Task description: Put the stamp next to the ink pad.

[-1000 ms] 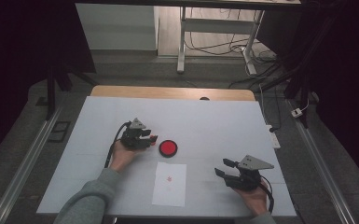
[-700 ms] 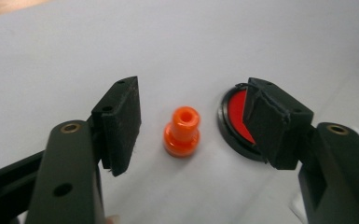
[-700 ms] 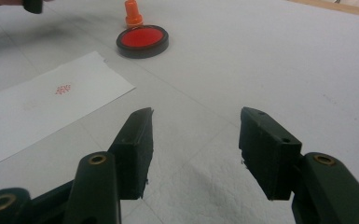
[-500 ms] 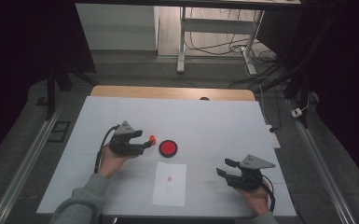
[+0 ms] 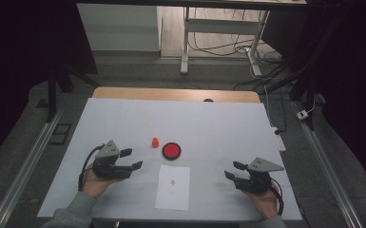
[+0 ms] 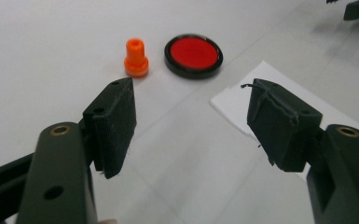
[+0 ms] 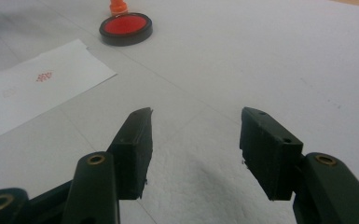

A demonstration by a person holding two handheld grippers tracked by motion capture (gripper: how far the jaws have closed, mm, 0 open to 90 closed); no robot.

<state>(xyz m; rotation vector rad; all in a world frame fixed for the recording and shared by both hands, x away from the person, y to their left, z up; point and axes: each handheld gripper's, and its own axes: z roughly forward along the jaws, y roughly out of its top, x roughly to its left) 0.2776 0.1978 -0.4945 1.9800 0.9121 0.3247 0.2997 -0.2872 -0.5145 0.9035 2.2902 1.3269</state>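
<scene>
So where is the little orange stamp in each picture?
High view: the orange stamp stands upright near the table's middle, just left of the red ink pad.
Left gripper view: upper left of centre, left of the pad.
Right gripper view: at the top edge, behind the pad.
Shared landmark: the red ink pad.

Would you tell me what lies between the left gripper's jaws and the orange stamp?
Nothing: in the left gripper view, bare white table separates the open left gripper from the upright orange stamp.
</scene>
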